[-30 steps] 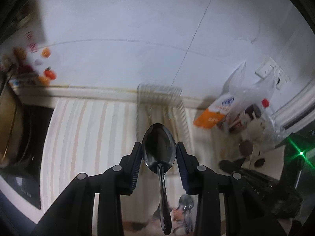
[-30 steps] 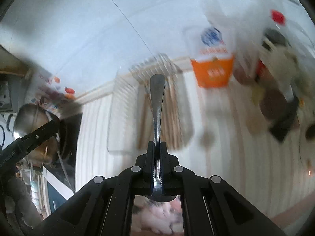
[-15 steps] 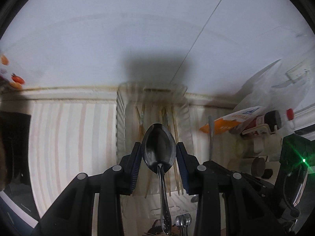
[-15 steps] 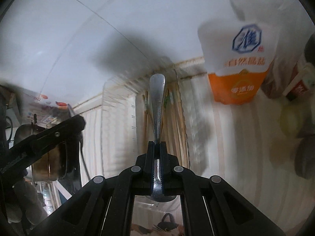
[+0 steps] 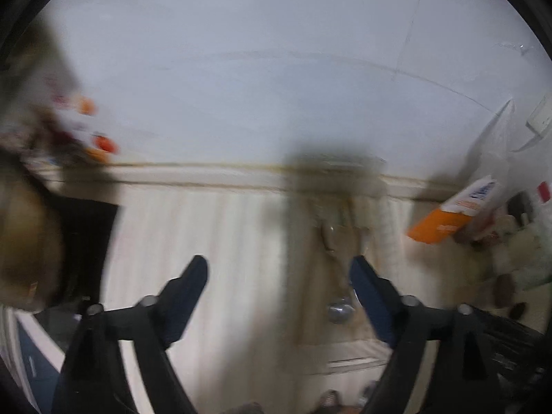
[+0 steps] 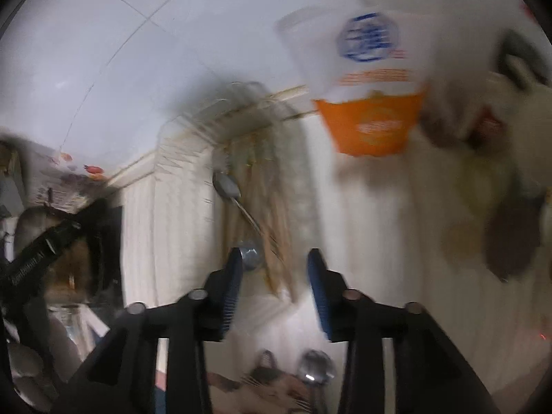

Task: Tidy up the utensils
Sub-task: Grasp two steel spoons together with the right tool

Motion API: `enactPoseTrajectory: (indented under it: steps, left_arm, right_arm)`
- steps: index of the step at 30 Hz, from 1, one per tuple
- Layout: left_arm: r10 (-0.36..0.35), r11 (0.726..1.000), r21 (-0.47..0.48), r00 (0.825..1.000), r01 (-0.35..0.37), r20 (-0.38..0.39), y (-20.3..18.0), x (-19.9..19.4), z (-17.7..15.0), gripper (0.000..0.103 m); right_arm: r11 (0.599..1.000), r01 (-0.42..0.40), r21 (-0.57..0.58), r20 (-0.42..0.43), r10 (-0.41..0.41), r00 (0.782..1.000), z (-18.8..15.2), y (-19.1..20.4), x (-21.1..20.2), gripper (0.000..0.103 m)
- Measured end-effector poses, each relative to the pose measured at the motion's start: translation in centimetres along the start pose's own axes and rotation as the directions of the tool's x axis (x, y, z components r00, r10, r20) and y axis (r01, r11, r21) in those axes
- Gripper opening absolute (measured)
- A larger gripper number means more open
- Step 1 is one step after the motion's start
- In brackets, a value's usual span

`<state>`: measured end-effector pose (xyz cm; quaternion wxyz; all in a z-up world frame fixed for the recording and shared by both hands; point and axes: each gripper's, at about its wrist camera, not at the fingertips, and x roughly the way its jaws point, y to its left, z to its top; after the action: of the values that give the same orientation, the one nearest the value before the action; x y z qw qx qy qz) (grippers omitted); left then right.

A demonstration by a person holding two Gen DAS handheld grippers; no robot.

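Both our grippers are empty. The left gripper (image 5: 277, 277) has its jaws spread wide, and the right gripper (image 6: 272, 269) is parted to a moderate gap, holding nothing. The clear utensil tray (image 6: 186, 158) sits against the back edge of the striped countertop (image 6: 372, 227), by the wall. Inside it, a spoon (image 6: 234, 196) lies on the wooden chopsticks (image 6: 272, 214), bowl towards the wall and handle running back towards us. A second spoon bowl (image 6: 250, 258) shows just past our right fingertips. More spoons (image 6: 315, 369) lie below and behind the right gripper, near the front edge, handles blurred. We judge the right hand nearer them.
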<state>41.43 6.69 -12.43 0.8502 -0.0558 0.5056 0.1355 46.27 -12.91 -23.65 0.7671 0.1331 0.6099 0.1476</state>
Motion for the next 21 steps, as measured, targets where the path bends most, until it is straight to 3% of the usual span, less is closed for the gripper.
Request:
enactPoseTrajectory:
  steps: [1, 4, 8, 11, 14, 17, 18, 19, 20, 21]
  left_arm:
    - [0.008, 1.0, -0.004, 1.0, -0.008, 0.016, 0.4, -0.4, -0.7, 0.103]
    - [0.02, 1.0, -0.01, 1.0, -0.019, 0.005, 1.4, -1.0, -4.0, 0.103]
    - [0.061, 0.998, -0.012, 0.997, -0.062, -0.05, 2.5, 0.0, -10.4, 0.103]
    - [0.091, 0.996, -0.002, 0.986, -0.092, -0.143, 2.5, 2.3, -14.1, 0.103]
    - [0.104, 0.994, 0.006, 0.966, -0.106, -0.237, 2.9, 4.8, -18.2, 0.103]
    - [0.125, 0.992, 0.032, 0.953, -0.121, -0.276, 2.5, 5.9, -20.3, 0.103]
    - [0.131, 0.991, 0.041, 0.949, -0.124, -0.286, 2.4, 6.2, -20.8, 0.103]
    - [0.134, 0.991, 0.049, 0.947, -0.125, -0.291, 2.2, 6.3, -21.2, 0.103]
    - [0.135, 0.991, 0.056, 0.947, -0.124, -0.29, 2.0, 6.2, -21.4, 0.103]
    - [0.135, 0.991, 0.062, 0.948, -0.123, -0.289, 1.8, 6.2, -21.6, 0.103]
  right_arm:
    - [1.0, 0.008, -0.007, 0.015, -0.008, 1.0, -1.4, -0.4, -0.5, 0.044]
    - [0.998, 0.057, -0.021, -0.003, -0.057, 0.998, -5.6, -1.5, -0.6, 0.044]
    - [0.999, 0.05, -0.007, -0.104, -0.051, 0.993, -11.6, -3.1, 1.9, 0.044]
    - [0.999, 0.044, -0.003, -0.187, -0.044, 0.981, -15.1, -3.8, 4.7, 0.044]
    - [0.999, 0.053, -0.011, -0.219, -0.054, 0.974, -16.8, -3.8, 6.9, 0.044]
    - [0.996, 0.079, -0.045, -0.221, -0.087, 0.972, -17.7, -3.3, 8.6, 0.04]
    - [0.992, 0.105, -0.069, -0.197, -0.117, 0.973, -17.9, -2.9, 9.0, 0.038]
    - [0.989, 0.119, -0.089, -0.18, -0.133, 0.975, -18.0, -2.5, 8.9, 0.029]
    - [0.989, 0.108, -0.096, -0.183, -0.124, 0.975, -18.1, -2.1, 9.2, 0.013]
    - [0.988, 0.124, -0.094, -0.17, -0.139, 0.975, -18.2, -1.9, 9.2, 0.013]
